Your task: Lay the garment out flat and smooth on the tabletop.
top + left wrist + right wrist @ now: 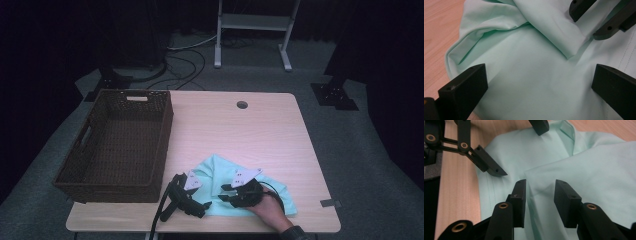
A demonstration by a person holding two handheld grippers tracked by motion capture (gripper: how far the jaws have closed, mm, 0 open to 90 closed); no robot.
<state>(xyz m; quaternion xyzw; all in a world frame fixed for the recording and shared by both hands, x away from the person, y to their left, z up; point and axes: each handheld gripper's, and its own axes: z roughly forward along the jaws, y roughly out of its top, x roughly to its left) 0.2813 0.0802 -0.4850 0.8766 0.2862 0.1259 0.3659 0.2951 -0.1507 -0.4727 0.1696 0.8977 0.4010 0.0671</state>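
Observation:
A mint-green cloth lies crumpled near the front edge of the wooden table. My right gripper, held by a hand, points left over the cloth's front part. In the right gripper view its jaws stand a little apart astride a raised fold of the cloth; I see no firm pinch. My left gripper rests at the cloth's left front corner, pointing right. Its jaws are spread wide over flat cloth, holding nothing. The two grippers face each other closely.
A dark brown wicker basket, with nothing in it, stands on the table's left half, close to the left gripper. A round cable hole sits near the table's far edge. Beyond the table are cables and a white metal frame on the floor.

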